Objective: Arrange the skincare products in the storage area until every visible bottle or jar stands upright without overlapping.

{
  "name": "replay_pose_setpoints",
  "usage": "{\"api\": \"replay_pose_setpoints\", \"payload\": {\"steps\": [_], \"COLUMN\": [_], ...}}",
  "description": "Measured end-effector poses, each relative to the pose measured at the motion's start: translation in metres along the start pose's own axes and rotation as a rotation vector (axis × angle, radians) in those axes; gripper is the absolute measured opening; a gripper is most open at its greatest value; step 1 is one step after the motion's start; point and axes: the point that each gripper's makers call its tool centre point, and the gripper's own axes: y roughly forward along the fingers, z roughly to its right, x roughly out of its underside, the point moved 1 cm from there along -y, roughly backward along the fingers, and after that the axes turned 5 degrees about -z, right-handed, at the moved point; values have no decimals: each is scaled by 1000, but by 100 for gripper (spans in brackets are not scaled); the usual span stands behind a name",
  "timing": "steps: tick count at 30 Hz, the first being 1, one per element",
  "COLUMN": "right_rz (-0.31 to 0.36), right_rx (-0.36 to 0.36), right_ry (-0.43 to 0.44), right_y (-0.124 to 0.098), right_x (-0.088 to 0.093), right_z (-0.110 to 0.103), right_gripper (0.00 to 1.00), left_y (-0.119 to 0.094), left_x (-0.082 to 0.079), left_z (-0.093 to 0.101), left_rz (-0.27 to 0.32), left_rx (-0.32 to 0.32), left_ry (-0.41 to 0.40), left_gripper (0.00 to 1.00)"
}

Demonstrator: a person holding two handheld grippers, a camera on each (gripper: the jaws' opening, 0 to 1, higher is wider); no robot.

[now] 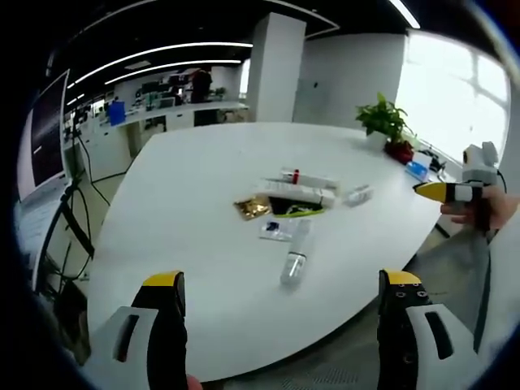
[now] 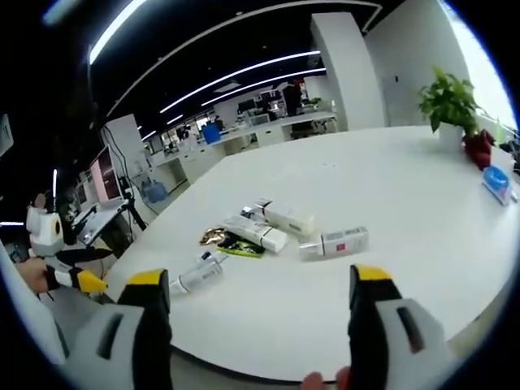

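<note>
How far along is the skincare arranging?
Nothing looks done: the clear bottle and white tubes lie flat in a loose cluster on the white table, some touching. Left gripper and right gripper are open, holding nothing, short of the items. All uprighting remains.

Room evenly lit. Long ceiling light strips (image 1: 175,50) glow white against a dark ceiling in both views. Strong daylight enters through the window (image 1: 455,77) in the left gripper view; panes blown out, no detail. White table (image 1: 203,187) reads bright, with only faint shadows under the products. Heavy fisheye bending: table edge and strips curve strongly toward the rim. Centre fairly sharp; far desks soft and small, labels on the products unreadable.
</note>
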Motion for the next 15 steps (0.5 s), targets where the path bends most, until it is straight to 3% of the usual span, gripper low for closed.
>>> {"api": "replay_pose_setpoints", "payload": {"steps": [15], "right_rz": [-32], "right_rx": [-14], "right_ry": [-68], "right_y": [18], "right_x": [-11], "right_z": [3], "right_gripper": [87], "left_y": [0], "left_x": [-1], "left_z": [0], "left_rz": [5], "left_rx": [10], "left_ry": [-8], "left_gripper": [97]}}
